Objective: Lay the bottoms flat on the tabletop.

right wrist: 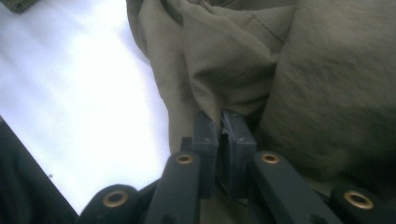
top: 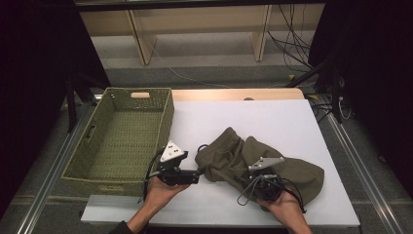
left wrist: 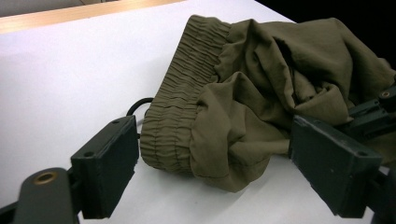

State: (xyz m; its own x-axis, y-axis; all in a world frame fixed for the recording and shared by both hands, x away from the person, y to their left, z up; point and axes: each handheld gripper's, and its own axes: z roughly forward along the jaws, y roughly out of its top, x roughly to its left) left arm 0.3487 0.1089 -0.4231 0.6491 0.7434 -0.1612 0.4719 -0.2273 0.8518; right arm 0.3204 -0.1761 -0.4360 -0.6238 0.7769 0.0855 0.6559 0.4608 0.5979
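At lower centre, the right gripper (right wrist: 218, 128) nips thin cloth of the olive garment (top: 253, 161) that could slip free, the left gripper's (left wrist: 212, 170) fingers apart.

A green cloth (top: 258, 163) lies bunched up on the white worktop (top: 272, 122). The left gripper (top: 195, 175) is just beside it. The right gripper (top: 263, 176) sits on it. A woven basket (top: 168, 114) stands at the left.
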